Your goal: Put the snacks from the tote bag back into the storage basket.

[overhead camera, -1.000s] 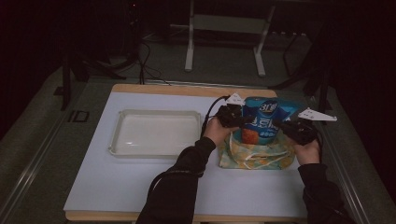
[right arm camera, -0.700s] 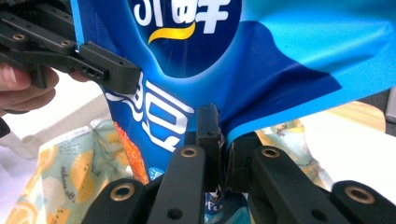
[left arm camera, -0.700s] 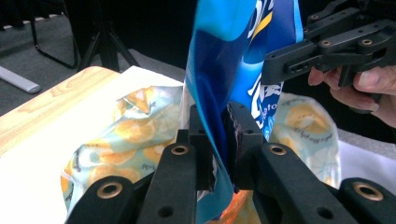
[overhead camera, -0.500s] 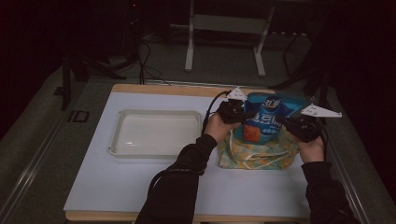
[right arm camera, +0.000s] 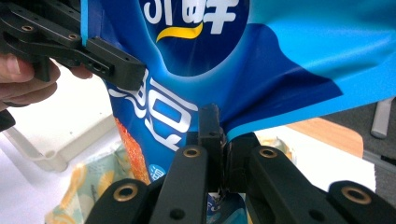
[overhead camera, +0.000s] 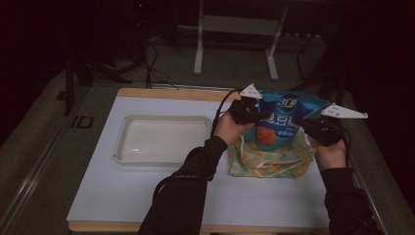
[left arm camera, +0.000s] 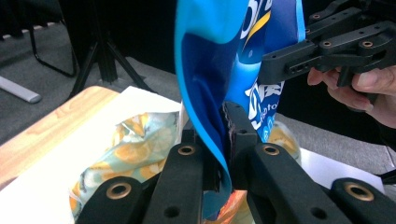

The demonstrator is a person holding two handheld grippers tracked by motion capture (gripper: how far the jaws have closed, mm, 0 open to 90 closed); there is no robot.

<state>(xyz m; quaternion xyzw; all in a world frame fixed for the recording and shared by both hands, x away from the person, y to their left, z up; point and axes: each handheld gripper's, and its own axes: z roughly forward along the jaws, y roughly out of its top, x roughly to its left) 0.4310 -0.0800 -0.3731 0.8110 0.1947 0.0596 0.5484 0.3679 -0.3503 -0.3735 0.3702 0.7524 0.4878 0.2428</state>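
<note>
Above the white table, both grippers' jaws clamp the blue snack bag from opposite edges.

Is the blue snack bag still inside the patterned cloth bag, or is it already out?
Partly in. The snack bag stands upright with its bottom inside the cloth bag, pinched by the left gripper and right gripper.

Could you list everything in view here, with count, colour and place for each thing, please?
snack bag: one, blue with an orange panel, held up over the cloth bag.
cloth bag: one, pale green with an orange fruit print, on the table's right half.
tray: one, translucent white, left of the cloth bag.
table: one, white top with a wooden edge.
left gripper: one, black, shut on the snack bag's left edge.
right gripper: one, black, shut on its right edge.
</note>
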